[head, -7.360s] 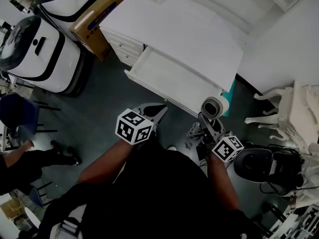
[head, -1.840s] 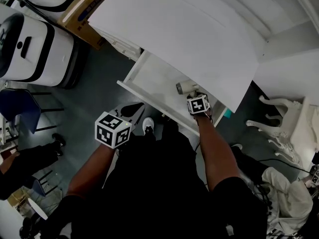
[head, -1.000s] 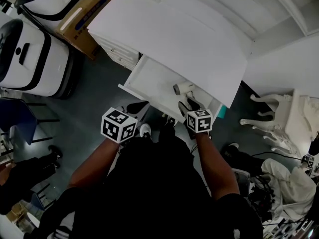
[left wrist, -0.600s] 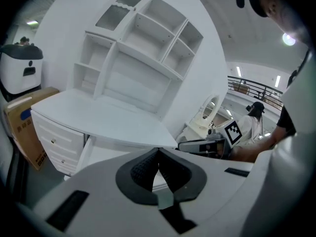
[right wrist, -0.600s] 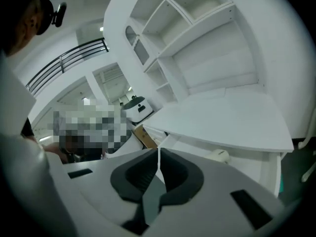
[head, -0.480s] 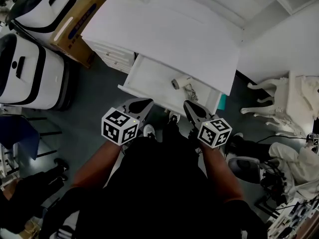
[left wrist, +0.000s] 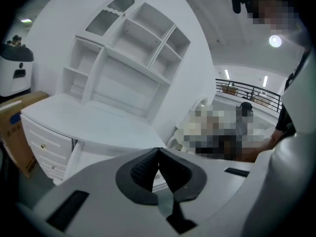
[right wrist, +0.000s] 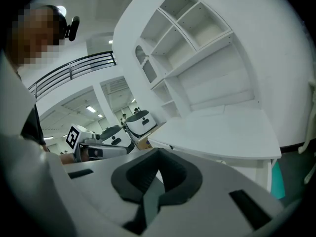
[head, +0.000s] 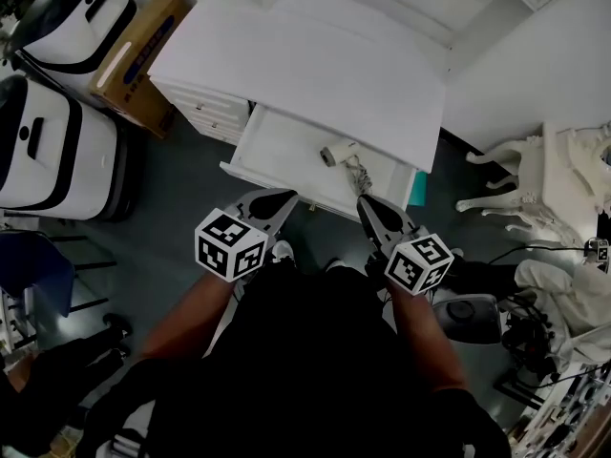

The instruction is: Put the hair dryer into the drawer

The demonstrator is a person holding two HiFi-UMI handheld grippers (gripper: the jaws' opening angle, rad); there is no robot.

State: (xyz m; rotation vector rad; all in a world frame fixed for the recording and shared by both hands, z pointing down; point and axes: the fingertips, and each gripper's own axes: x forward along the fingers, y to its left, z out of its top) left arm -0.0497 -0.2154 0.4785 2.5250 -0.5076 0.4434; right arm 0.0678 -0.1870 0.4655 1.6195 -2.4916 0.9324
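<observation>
Left arm: bare forearm stretched forward from the torso, left gripper [head: 284, 197] held over the dark floor [head: 181, 175], tips aimed at the front left of the drawer [head: 277, 151], just short of it.
Left jaws: pads pressed together at the tips, nothing between them.
Right arm: forearm stretched forward alongside the left one, right gripper [head: 365, 202] pointing at the drawer's front right, near its edge.
Right jaws: closed on each other, empty.
Hair dryer [head: 336, 153]: lies in the open drawer, in its right half, nozzle toward the left; its cord [head: 359, 173] trails toward the front right. Apart from both grippers.
Head view alone: the hair dryer, the drawer's inside, both forearms, 2 white machines [head: 43, 151] and a cardboard box [head: 134, 51] left of the desk [head: 315, 65].
Left gripper view alone: the shelf unit [left wrist: 128, 48] above the desk seen head-on, and a railing [left wrist: 247, 90] under ceiling lights.
Right gripper view alone: the left gripper's marker cube [right wrist: 73, 136] from the side, and a teal panel [right wrist: 277, 179] beside the desk.
</observation>
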